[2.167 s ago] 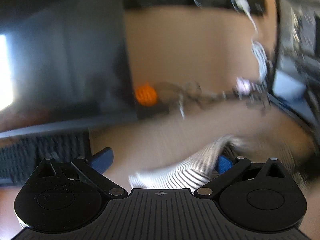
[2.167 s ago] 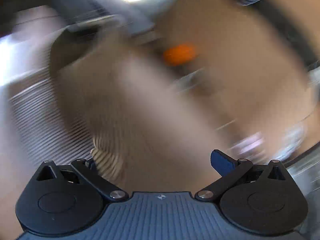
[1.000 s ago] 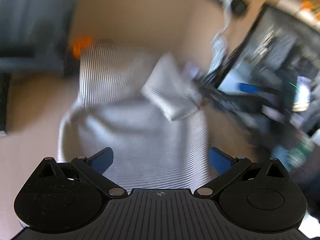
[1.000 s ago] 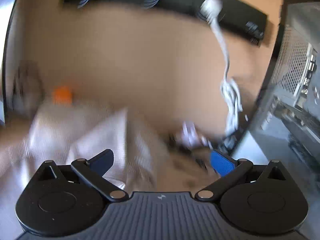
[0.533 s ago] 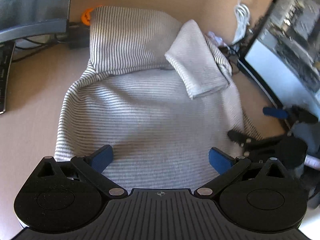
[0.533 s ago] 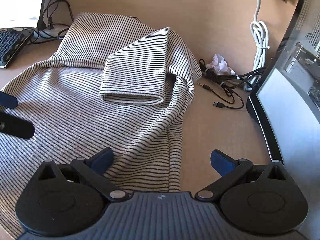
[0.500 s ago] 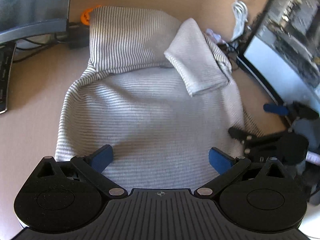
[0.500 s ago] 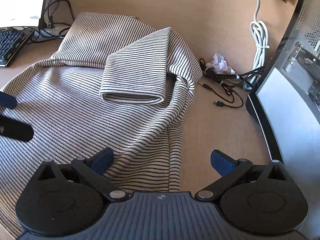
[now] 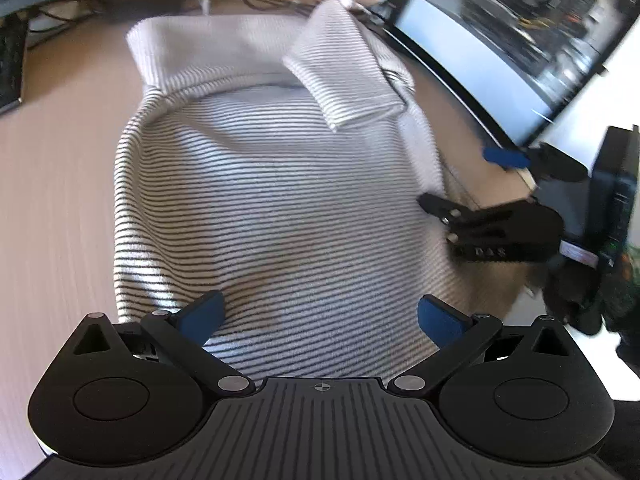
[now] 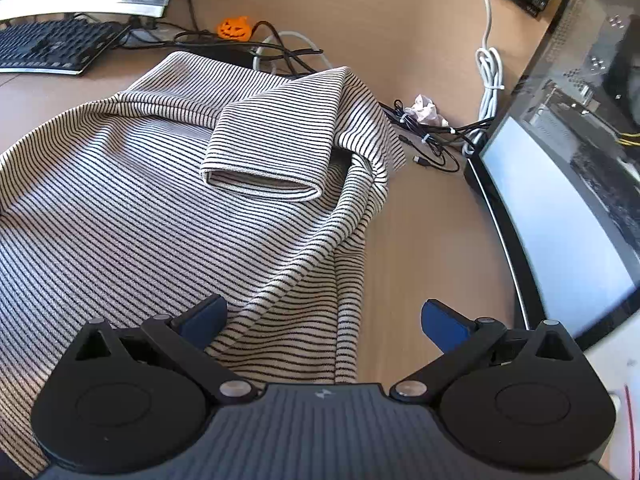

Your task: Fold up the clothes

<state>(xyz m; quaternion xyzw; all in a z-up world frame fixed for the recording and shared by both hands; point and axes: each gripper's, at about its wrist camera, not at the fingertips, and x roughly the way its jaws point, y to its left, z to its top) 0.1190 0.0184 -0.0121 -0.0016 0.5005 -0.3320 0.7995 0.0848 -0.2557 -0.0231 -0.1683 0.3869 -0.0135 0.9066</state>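
A black-and-white striped garment (image 9: pixel 272 184) lies spread on the wooden desk (image 9: pixel 48 184), with both sleeves folded in over its far part; the right sleeve's cuff (image 10: pixel 260 184) lies on top. My left gripper (image 9: pixel 320 316) is open and empty over the garment's near hem. My right gripper (image 10: pixel 324 318) is open and empty over the garment's right edge (image 10: pixel 348 300); it also shows in the left wrist view (image 9: pixel 492 200) at the right.
An orange pumpkin toy (image 10: pixel 235 28) and tangled cables (image 10: pixel 428 136) lie behind the garment. A keyboard (image 10: pixel 52 46) is at the far left. A computer case with a glass panel (image 10: pixel 560 184) stands close on the right.
Both grippers have drawn back toward the near hem and stayed open. The garment now lies nearer to both cameras. The left view has swung a little and is slightly blurred.
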